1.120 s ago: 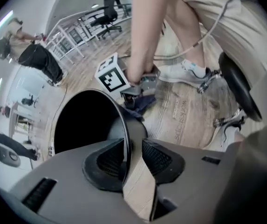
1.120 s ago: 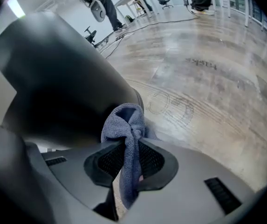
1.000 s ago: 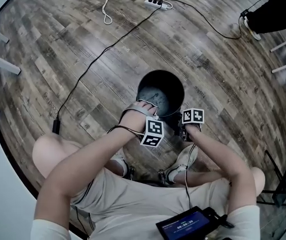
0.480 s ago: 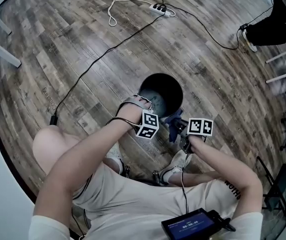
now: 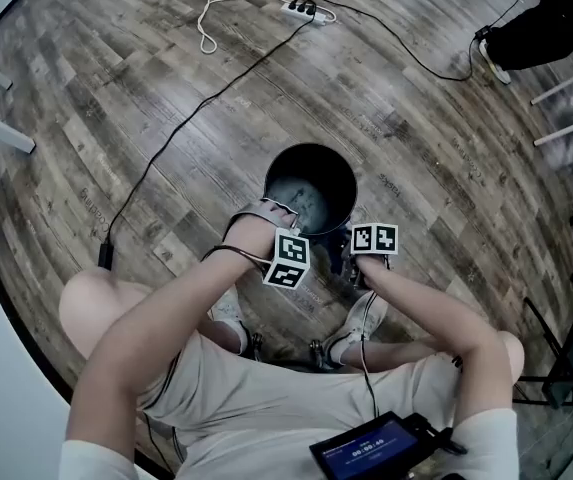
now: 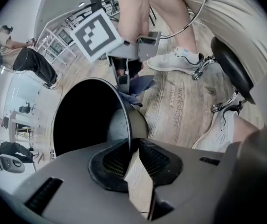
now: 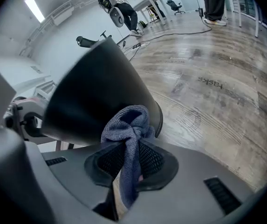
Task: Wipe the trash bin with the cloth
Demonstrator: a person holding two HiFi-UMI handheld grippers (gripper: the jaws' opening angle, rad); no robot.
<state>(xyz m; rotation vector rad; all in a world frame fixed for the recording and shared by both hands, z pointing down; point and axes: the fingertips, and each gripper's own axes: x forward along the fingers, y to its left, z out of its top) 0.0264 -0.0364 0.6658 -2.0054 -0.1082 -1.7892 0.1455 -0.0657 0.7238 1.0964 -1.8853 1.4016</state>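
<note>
At the bin (image 5: 338, 173) rim | thin wall is caught between closing left gripper (image 6: 132, 148) jaws | cloth (image 7: 129, 122) is pinched by right gripper (image 7: 132, 155), against bin's outside.

The trash bin (image 7: 93, 90) is dark, smooth and matt outside, with a dull grey sheen inside. The cloth (image 7: 131, 125) is grey-blue fabric, finely woven and nubbly. The floor (image 5: 166, 78) is streaky wood-grain planking that shines glossily.
</note>
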